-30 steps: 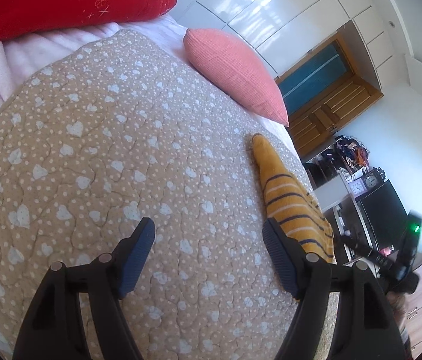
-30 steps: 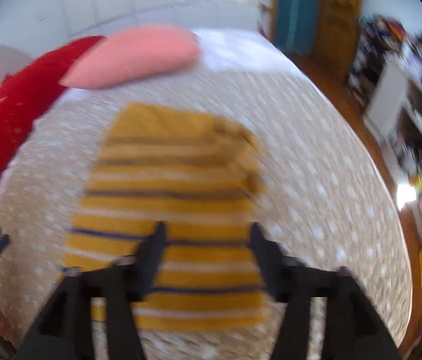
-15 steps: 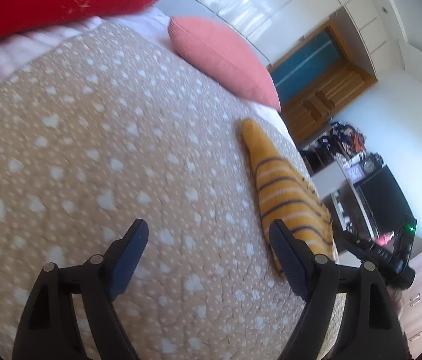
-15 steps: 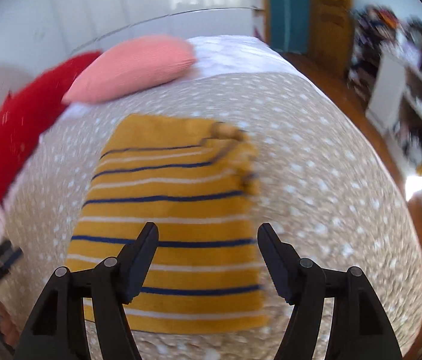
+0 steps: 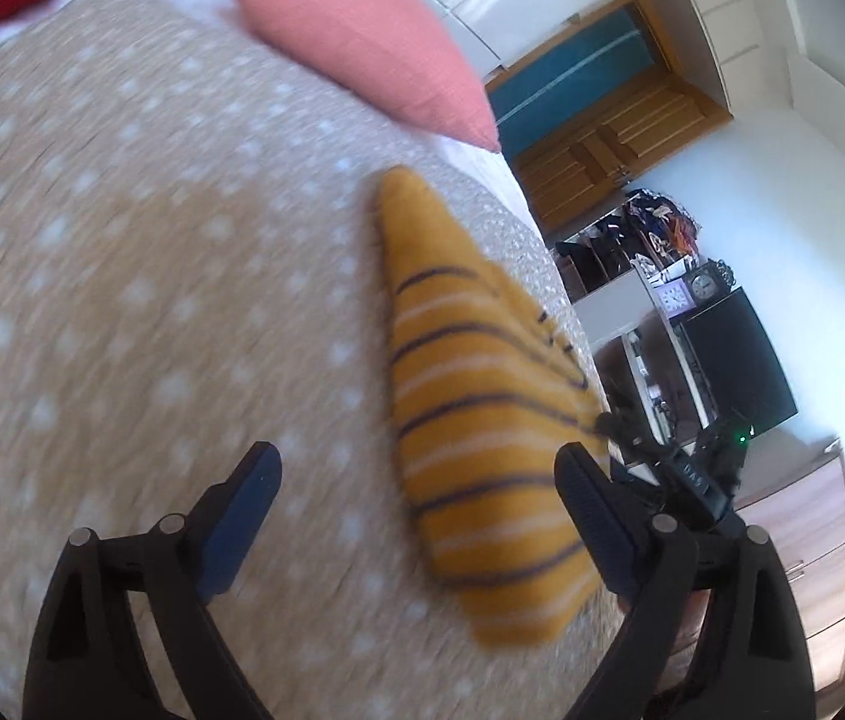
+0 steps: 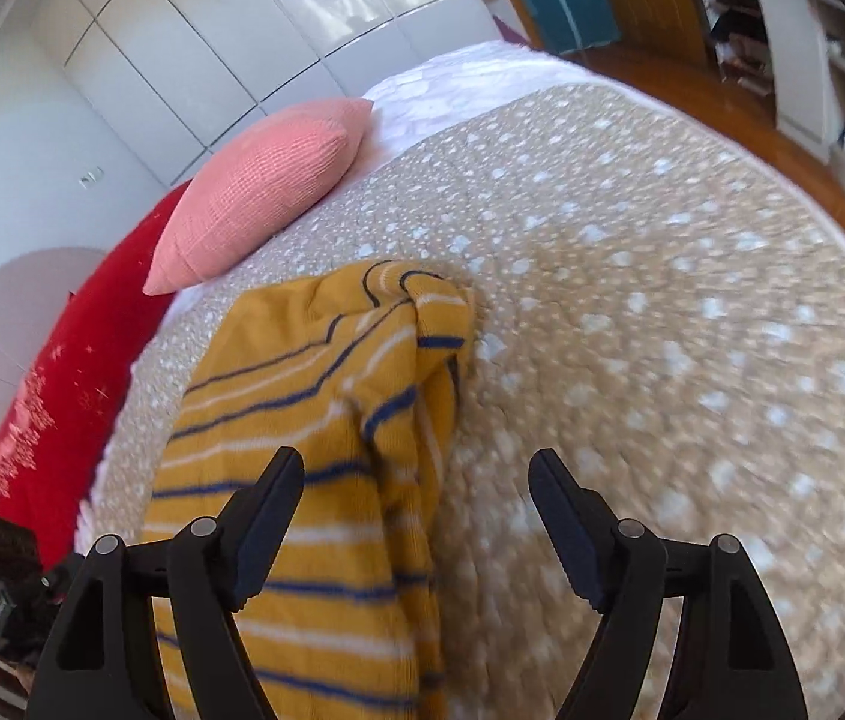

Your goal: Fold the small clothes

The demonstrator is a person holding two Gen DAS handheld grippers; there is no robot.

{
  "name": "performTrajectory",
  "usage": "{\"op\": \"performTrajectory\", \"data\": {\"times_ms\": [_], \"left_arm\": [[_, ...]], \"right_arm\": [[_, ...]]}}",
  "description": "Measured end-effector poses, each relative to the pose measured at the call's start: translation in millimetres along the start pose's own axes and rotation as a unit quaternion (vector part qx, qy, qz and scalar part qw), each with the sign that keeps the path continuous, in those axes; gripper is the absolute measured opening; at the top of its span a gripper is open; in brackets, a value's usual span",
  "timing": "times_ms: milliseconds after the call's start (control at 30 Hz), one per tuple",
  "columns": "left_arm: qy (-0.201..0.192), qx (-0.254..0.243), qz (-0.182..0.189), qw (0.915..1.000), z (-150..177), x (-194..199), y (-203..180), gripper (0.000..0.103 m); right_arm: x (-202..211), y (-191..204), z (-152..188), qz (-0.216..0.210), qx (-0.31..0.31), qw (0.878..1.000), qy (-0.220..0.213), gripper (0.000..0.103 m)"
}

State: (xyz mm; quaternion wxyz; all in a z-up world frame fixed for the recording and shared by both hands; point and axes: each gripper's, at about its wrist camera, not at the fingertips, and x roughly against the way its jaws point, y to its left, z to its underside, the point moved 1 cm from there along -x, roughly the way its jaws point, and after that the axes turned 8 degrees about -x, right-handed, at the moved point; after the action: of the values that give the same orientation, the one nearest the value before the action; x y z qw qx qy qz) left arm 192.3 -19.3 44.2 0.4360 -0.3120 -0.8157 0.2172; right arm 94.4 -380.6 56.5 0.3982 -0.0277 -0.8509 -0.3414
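A mustard-yellow knitted garment (image 5: pixel 470 432) with dark blue and white stripes lies flat on the beige spotted bedspread (image 5: pixel 122 276). My left gripper (image 5: pixel 416 474) hovers over its left edge with the jaws opening, nothing pressed between them. In the right wrist view the same garment (image 6: pixel 302 432) lies with a folded sleeve along its right edge. My right gripper (image 6: pixel 416 480) is over that right edge, jaws opening, the pads not touching the cloth. The right gripper's black body (image 5: pixel 680 474) shows at the garment's far side in the left wrist view.
A pink cushion (image 6: pixel 266 180) and a red pillow (image 6: pixel 44 408) lie at the head of the bed. White wardrobe doors (image 6: pixel 242 36) stand behind. The bedspread's edge (image 6: pixel 830 228) drops to a wooden floor, with shelves and a dark screen (image 5: pixel 734 360) beyond.
Both grippers opened wider. The left one moved right toward the garment's left edge. The right one shifted to the garment's right edge, sank closer and rolled.
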Motion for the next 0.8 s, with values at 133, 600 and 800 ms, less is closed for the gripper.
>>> {"op": "performTrajectory", "data": {"times_ms": [133, 600, 800], "left_arm": [[0.042, -0.023, 0.029, 0.9984, -19.6, -45.7, -18.7, 0.094], [0.061, -0.059, 0.055, 0.9949, -22.1, -35.9, -56.8, 0.064], [0.042, -0.070, -0.042, 0.9957, -8.8, 24.3, -44.2, 0.073]], "right_arm": [[-29.0, -1.9, -6.5, -0.026, -0.003, 0.999, 0.026, 0.086], [-22.5, 70.5, 13.1, -0.149, 0.055, 0.985, 0.064, 0.041], [-6.4, 90.7, 41.8, -0.160, 0.072, 0.983, 0.053, 0.055]]}}
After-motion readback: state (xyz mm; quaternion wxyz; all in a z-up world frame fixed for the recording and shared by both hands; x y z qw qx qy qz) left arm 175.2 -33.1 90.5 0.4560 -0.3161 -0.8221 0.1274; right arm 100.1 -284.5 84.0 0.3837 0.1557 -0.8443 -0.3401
